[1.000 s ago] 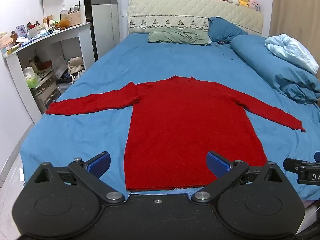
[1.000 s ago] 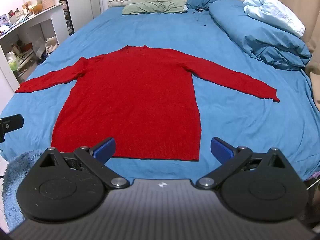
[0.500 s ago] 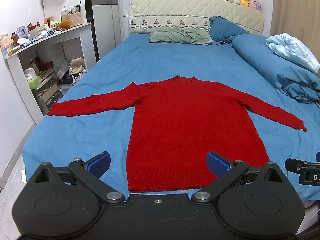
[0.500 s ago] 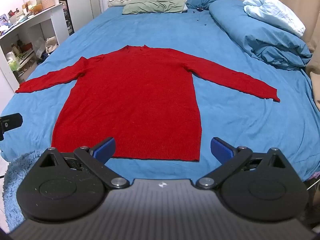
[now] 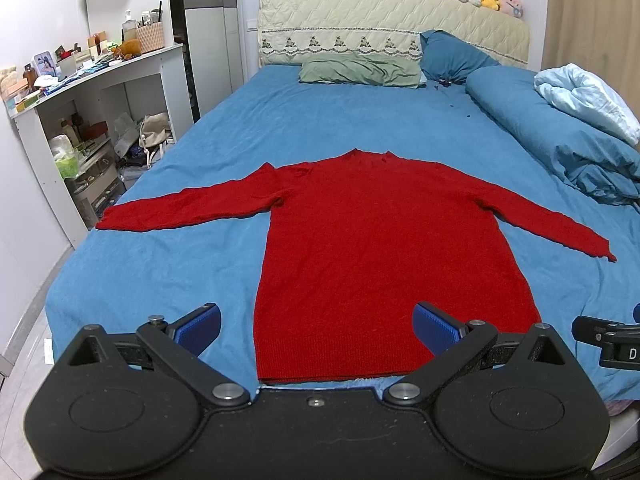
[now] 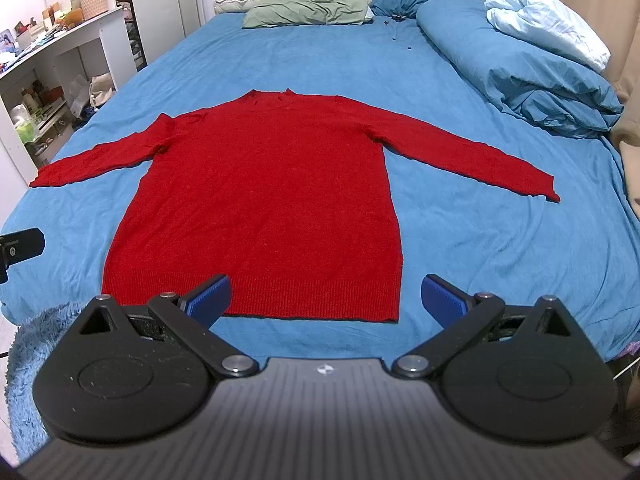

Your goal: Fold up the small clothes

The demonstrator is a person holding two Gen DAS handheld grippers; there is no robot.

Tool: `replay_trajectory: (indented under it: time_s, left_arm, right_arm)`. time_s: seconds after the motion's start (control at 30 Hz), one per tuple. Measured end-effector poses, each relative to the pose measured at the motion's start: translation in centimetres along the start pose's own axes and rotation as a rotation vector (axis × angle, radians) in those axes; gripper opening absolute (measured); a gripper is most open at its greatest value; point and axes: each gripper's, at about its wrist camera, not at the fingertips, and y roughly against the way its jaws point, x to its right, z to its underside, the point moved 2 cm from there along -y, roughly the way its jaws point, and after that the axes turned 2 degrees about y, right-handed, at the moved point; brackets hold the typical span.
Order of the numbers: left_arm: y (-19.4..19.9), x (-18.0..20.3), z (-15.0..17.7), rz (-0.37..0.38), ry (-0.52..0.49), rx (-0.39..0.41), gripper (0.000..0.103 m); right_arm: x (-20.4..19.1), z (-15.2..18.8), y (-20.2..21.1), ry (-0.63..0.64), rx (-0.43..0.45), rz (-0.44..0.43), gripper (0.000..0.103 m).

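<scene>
A red long-sleeved sweater [image 5: 376, 240] [image 6: 272, 192] lies flat on the blue bed sheet [image 5: 168, 276] [image 6: 492, 248], both sleeves spread out sideways and its hem at the near edge of the bed. My left gripper [image 5: 317, 322] hovers open above the hem's left half, holding nothing. My right gripper [image 6: 326, 295] is open too, over the hem's right corner, with nothing between its blue pads [image 6: 440, 298]. Part of the right gripper shows at the right edge of the left wrist view.
A rolled blue duvet [image 5: 560, 144] [image 6: 516, 64] with a pale blanket lies along the bed's right side. Pillows [image 5: 360, 72] rest by the headboard. A cluttered white desk [image 5: 96, 80] stands left of the bed. A fluffy blue rug [image 6: 24, 344] lies on the floor.
The left wrist view has shifted slightly, so the sweater sits a little further right in it. The right gripper has barely moved. Both grippers stay open.
</scene>
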Motion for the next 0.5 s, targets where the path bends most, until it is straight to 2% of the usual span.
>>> replay_trajectory:
  time_s: [0.5]
  left_arm:
    - [-0.08, 0.02, -0.08, 0.000, 0.000, -0.005, 0.103]
  right_arm:
    - [0.10, -0.05, -0.09, -0.002, -0.002, 0.000, 0.103]
